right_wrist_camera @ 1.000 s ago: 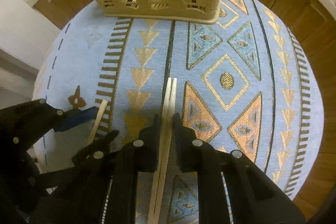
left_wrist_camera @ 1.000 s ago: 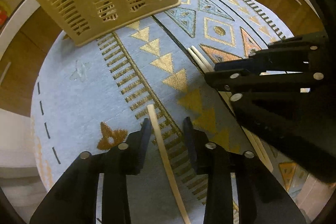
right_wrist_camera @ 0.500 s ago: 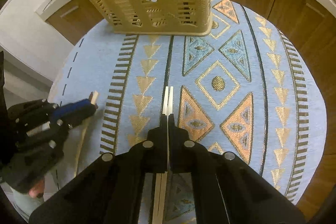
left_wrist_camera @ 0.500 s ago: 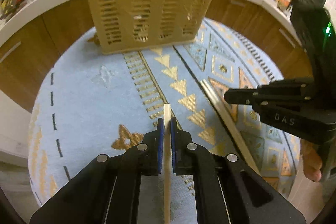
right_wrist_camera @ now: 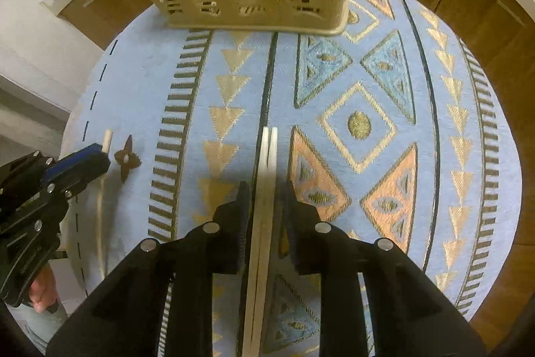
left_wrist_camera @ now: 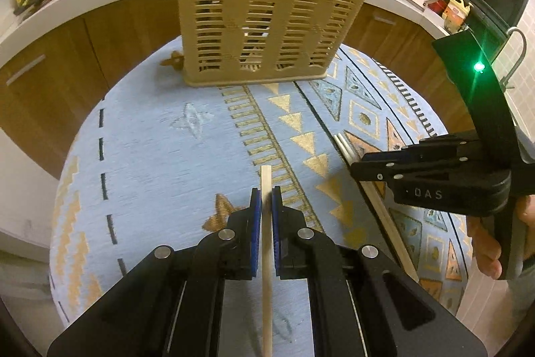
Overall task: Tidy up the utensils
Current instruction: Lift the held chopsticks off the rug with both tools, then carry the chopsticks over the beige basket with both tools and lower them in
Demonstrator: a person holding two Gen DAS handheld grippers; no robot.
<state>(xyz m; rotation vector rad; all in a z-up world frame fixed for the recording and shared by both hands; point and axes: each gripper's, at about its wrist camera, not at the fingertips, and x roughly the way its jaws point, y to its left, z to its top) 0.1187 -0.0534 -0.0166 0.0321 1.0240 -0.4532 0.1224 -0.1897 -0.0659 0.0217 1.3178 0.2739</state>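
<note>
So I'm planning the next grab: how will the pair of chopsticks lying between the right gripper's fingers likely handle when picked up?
The pair of chopsticks looks thin and straight, so probably stiff and light. As two loose sticks side by side, they may split or scissor unless pinched together. The right gripper is opening around them, its fingers clear, so they lie free on the tablecloth.
</note>
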